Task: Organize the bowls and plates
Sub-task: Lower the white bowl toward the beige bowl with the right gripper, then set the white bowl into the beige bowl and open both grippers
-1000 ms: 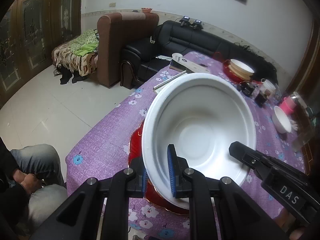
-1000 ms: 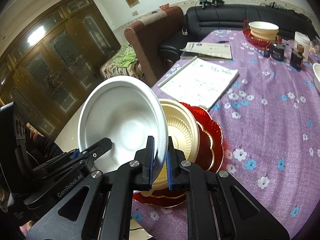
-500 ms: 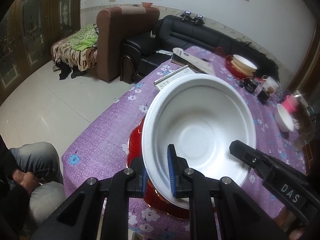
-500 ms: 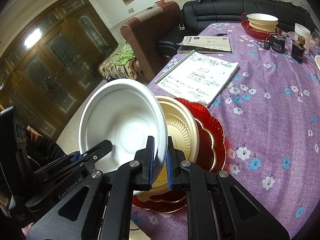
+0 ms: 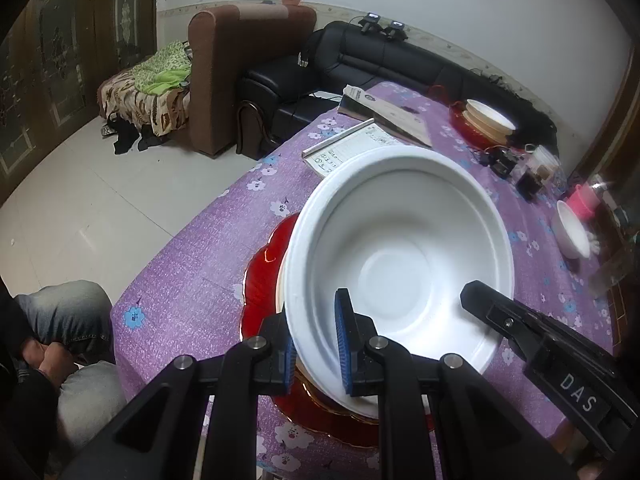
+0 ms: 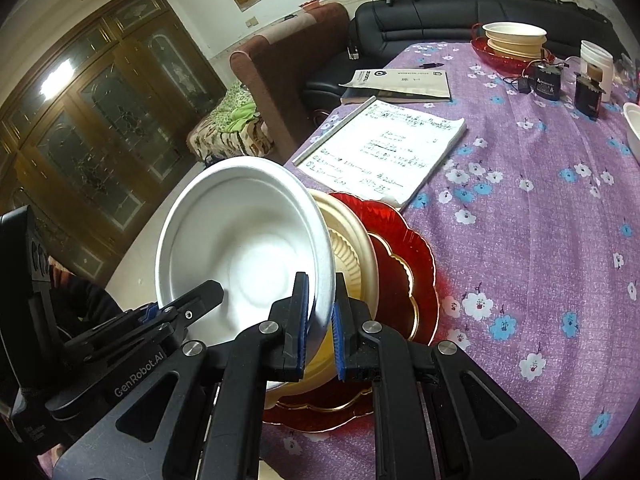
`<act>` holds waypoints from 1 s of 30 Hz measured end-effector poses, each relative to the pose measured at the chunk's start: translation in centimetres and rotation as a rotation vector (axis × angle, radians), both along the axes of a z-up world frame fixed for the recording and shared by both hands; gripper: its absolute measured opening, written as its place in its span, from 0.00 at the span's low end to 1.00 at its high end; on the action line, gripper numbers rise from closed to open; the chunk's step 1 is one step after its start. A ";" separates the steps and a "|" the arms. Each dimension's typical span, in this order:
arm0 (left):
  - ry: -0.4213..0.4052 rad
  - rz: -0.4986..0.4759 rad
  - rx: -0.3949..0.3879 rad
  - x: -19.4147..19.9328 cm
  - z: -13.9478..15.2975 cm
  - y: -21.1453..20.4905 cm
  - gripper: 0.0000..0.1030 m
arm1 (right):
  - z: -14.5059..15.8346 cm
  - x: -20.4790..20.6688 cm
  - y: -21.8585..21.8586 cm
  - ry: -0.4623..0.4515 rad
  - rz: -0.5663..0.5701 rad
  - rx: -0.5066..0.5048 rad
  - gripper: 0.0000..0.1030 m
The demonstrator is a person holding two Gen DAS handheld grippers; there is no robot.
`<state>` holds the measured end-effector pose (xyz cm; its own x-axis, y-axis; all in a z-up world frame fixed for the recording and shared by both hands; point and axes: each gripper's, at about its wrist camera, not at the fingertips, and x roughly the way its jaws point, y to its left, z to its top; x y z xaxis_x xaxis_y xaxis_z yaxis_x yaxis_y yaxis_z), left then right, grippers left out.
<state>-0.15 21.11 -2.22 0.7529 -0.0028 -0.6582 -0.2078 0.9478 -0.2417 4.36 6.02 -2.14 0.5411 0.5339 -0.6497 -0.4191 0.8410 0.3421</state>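
White bowl [image 5: 404, 264] between both hand-held grippers' fingers

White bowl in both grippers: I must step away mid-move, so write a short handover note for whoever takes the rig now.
Left gripper: shut on the white bowl at its near rim.
Right gripper: shut on the same bowl's rim, other side.
The bowl is tilted, held above the cream bowl, which sits on the red plate at the near table edge.
Done: bowl gripped.
Left: probably nest it into the cream bowl and release. A similar stack stands at the far end.
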 end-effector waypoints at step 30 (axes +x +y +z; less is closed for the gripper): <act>0.003 0.005 0.080 0.4 -0.6 -1.1 0.17 | -0.7 0.3 -0.2 0.013 -0.015 -0.001 0.10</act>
<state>0.23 20.02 -2.81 0.7510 0.0535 -0.6581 -0.2130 0.9630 -0.1649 4.69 5.77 -2.84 0.5406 0.5253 -0.6571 -0.4016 0.8475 0.3471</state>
